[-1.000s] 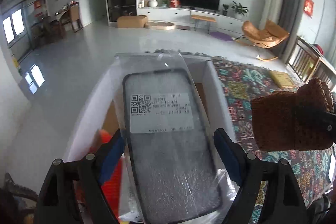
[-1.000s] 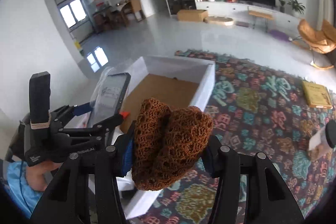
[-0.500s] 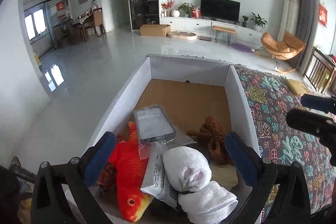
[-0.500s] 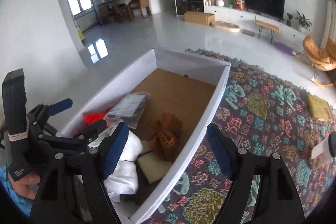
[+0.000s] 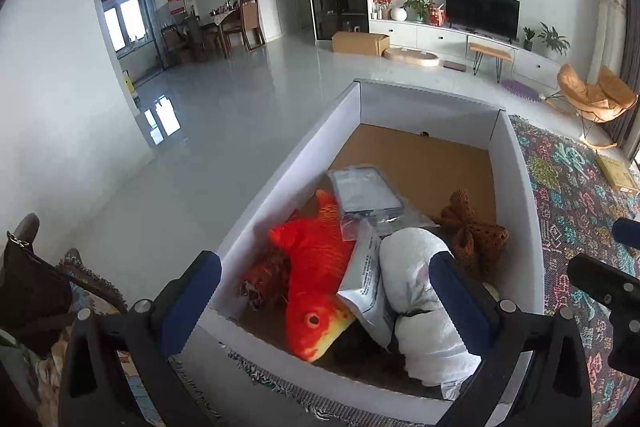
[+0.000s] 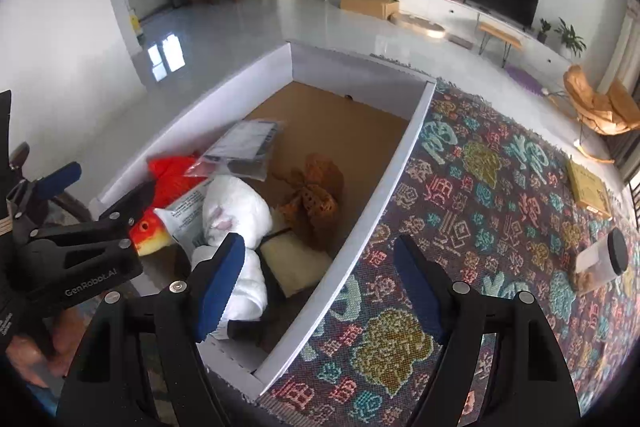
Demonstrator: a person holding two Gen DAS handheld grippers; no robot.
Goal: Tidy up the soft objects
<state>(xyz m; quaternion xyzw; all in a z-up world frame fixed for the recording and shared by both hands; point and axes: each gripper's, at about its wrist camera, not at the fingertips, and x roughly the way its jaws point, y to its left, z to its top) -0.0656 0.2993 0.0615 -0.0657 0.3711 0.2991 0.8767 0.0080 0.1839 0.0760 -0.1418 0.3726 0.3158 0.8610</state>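
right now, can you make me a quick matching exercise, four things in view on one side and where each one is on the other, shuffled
Things:
1. orange fish plush
2. brown crochet piece
3. clear jar with black lid
4. yellow book

Places:
A. lying on its side on the patterned rug, near the right edge
B. in the box, along its left wall
C. flat on the rug, farther back
D. in the box, right of the white bundle

Pairs: 1-B, 2-D, 3-A, 4-C
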